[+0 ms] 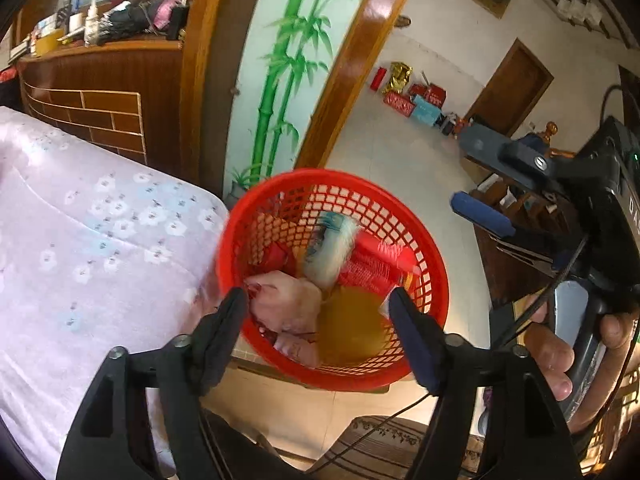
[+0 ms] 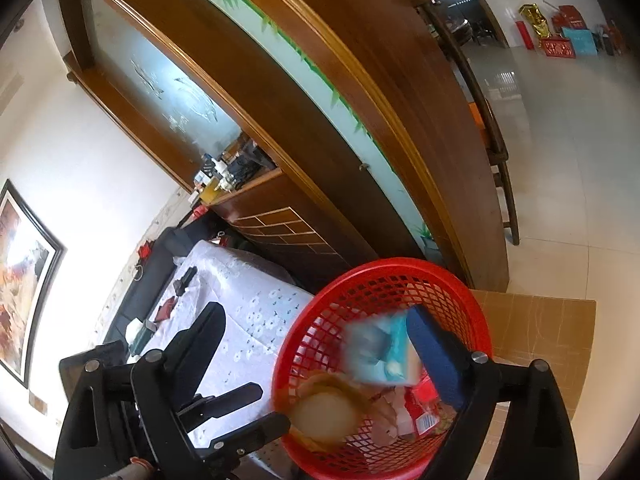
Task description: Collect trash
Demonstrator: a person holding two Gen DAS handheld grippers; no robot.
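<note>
A red mesh basket (image 1: 420, 248) (image 2: 472, 312) holds trash: crumpled pink paper (image 1: 288, 308), a yellow round lid (image 1: 352, 328) (image 2: 324, 416) and red wrappers (image 1: 372, 268). My left gripper (image 1: 318, 296) is open over the basket's near rim, and neither pad presses on anything. A blurred white and teal tissue packet (image 1: 332, 248) (image 2: 380, 352) is inside the basket's mouth, right beside the blue pad of my right gripper (image 2: 316, 312). That gripper's jaws stand wide and it is open. A hand holds it at the right of the left wrist view.
A table under a pale flowered cloth (image 1: 80, 240) (image 2: 248, 304) stands left of the basket, with small items at its far end. Behind are a wooden cabinet (image 1: 100, 92) and a bamboo-painted glass panel (image 1: 288, 60). Flat cardboard (image 2: 540, 340) lies beside the basket. Boxes (image 1: 416, 100) stand across the tiled floor.
</note>
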